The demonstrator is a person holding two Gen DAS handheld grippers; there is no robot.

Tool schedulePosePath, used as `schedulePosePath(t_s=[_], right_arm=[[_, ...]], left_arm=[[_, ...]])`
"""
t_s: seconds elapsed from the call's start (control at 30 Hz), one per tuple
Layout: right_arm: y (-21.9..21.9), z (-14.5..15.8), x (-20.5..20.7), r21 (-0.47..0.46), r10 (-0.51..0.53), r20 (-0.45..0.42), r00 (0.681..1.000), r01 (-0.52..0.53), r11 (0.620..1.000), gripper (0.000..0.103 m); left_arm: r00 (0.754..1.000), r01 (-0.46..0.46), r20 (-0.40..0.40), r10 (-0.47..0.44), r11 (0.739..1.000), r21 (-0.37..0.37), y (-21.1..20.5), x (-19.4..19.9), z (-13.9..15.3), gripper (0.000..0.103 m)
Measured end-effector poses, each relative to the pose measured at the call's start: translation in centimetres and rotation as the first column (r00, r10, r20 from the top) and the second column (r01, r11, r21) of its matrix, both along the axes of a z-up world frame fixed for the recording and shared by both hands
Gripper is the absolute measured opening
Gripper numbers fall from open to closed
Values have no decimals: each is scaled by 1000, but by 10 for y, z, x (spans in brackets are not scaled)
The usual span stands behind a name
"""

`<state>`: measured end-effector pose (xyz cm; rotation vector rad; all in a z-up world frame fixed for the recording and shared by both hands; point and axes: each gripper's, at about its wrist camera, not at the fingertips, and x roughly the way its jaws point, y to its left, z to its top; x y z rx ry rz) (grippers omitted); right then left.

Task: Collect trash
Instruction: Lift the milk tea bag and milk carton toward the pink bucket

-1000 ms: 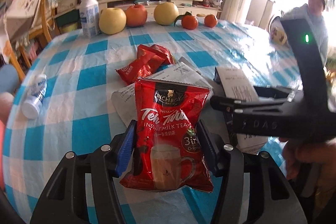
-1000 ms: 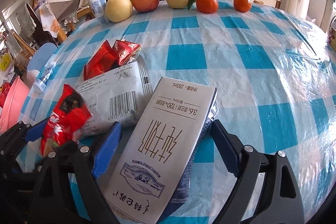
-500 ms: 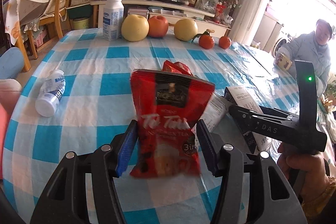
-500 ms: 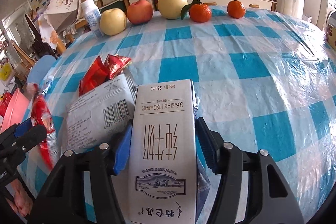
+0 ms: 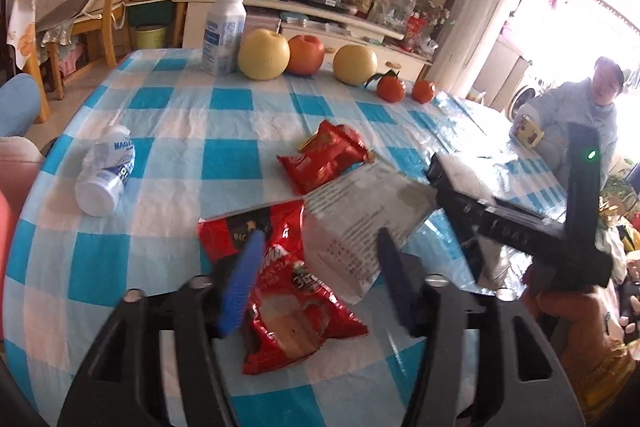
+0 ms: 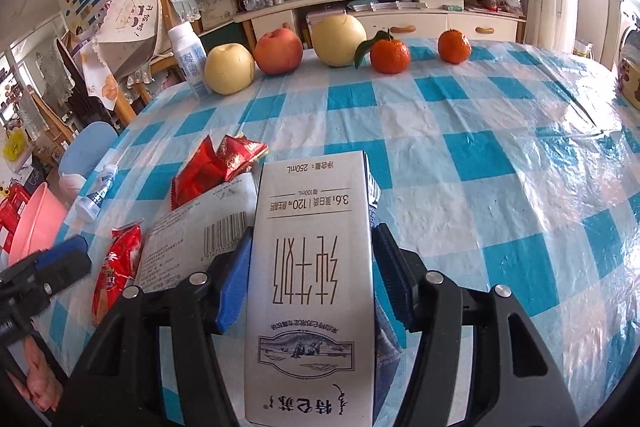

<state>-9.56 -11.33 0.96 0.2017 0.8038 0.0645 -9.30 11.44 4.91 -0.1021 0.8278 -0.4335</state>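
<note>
A red milk tea packet (image 5: 288, 307) lies crumpled on the checked tablecloth (image 5: 224, 163), under my left gripper (image 5: 318, 279). Its jaws are opening and the blue pads (image 5: 240, 283) no longer press the packet. My right gripper (image 6: 310, 279) is shut on a white milk carton (image 6: 312, 227), which points away from me and is lifted off the cloth. In the left wrist view the carton (image 5: 464, 175) and the right gripper sit at the right. Two small red wrappers (image 5: 324, 159), a white barcode wrapper (image 6: 200, 227) and a fallen small bottle (image 5: 106, 171) lie on the table.
Apples, a pear (image 6: 338, 41) and two mandarins line the far edge beside an upright white bottle (image 5: 222, 31). A seated person (image 5: 580, 115) is at the right of the table. A pink basin (image 6: 36, 223) and a blue chair (image 6: 90, 151) stand off the left edge.
The left gripper lifted the red packet, then its jaws widened and the packet dropped back onto the cloth. The right gripper's jaws came together on the carton and straightened it.
</note>
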Motion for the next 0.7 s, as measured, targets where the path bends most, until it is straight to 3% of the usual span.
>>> schedulePosePath(t_s=[0.03, 0.1, 0.17, 0.3, 0.43, 0.63, 0.7], right_arm=[[0, 1, 0, -1, 0, 4, 1000, 0, 1000, 60], [2, 6, -2, -5, 1, 16, 1000, -1, 1000, 60], [4, 10, -3, -5, 2, 24, 1000, -2, 1000, 60], [8, 17, -5, -19, 15, 45, 999, -14, 1000, 60], [9, 21, -7, -41, 15, 58, 998, -13, 999, 60], [1, 25, -7, -30, 2, 74, 997, 0, 1000, 60], [2, 25, -7, -23, 12, 76, 997, -10, 1000, 60]], left_arm=[[1000, 4, -4, -4, 1000, 13, -2, -2, -2, 79], [999, 31, -25, -31, 999, 32, -7, -2, -7, 82], [998, 51, -46, -49, 998, 47, -10, -1, -13, 93], [1000, 19, -27, -15, 986, 164, -16, 4, -20, 93], [998, -21, -54, 27, 993, 115, -4, 10, -20, 93], [987, -108, -99, 125, 981, 162, 7, 19, -33, 93], [984, -125, -106, 141, 981, 146, 10, 21, -35, 93]])
